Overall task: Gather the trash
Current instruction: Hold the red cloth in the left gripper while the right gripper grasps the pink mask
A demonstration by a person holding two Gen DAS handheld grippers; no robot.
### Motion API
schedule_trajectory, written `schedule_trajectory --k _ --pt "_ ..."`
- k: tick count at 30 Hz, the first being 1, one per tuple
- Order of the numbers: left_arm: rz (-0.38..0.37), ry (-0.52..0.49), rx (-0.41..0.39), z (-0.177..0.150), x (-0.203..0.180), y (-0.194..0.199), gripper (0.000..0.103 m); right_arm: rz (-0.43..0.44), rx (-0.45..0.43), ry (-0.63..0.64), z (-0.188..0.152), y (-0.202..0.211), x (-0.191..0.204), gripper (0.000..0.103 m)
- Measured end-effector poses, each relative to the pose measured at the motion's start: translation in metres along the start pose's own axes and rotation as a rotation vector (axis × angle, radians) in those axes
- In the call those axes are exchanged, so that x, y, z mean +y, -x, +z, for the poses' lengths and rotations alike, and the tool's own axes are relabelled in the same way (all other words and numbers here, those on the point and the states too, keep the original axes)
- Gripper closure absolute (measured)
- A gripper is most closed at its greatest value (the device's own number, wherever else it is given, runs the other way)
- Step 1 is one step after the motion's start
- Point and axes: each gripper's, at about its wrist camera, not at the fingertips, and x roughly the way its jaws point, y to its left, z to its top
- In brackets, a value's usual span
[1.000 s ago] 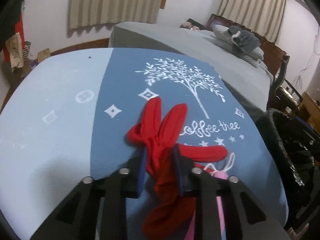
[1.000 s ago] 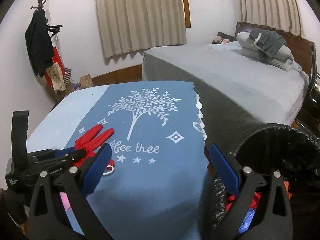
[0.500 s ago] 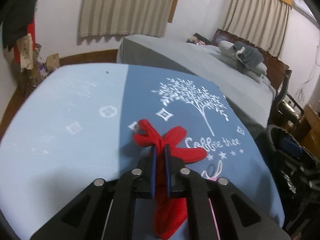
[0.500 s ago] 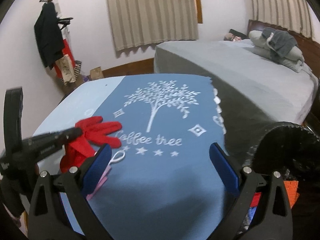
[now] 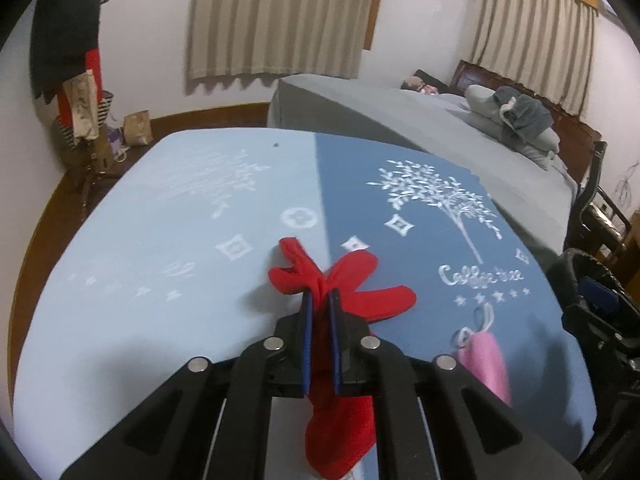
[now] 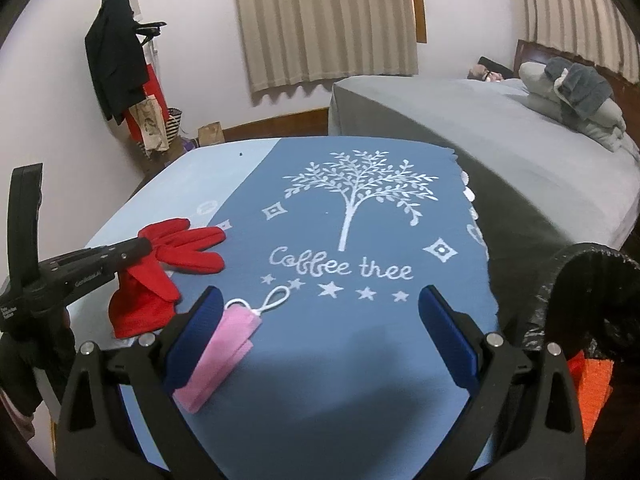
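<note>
Left gripper (image 5: 320, 300) closed on red glove (image 5: 352, 292), glove fingers spread toward 12 o'clock over the blue cloth (image 6: 360, 360) of the surface. Right gripper (image 6: 320, 340) wide open and empty, pink face mask (image 6: 220, 356) lying just beside its left pad, at 8 o'clock. White print "Coffee tree" (image 6: 340, 266) readable under a tree drawing; black-lined trash bin (image 6: 580, 300) at 3 o'clock.

A soft, matt knit is seen in the red glove (image 5: 352, 292). The tablecloth (image 6: 360, 360) is woven cloth, matt, with white print. The pink mask (image 6: 218, 354) looks like smooth pleated fabric. Crinkled, glossy black plastic lines the bin (image 6: 560, 304). Ribbed blue pads (image 6: 448, 334) are set in matt black plastic.
</note>
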Motion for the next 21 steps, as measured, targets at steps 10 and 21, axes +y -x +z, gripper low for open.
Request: schedule_trajectory --k 10,21 --pt "0.027 -0.011 0.016 -0.005 0.014 0.000 0.095 0.072 0.095 0.033 -0.008 -0.030 0.033 0.022" --pt "0.025 -0.006 0.035 -0.009 0.022 -0.002 0.095 0.127 0.188 0.049 -0.017 -0.050 0.044 0.074"
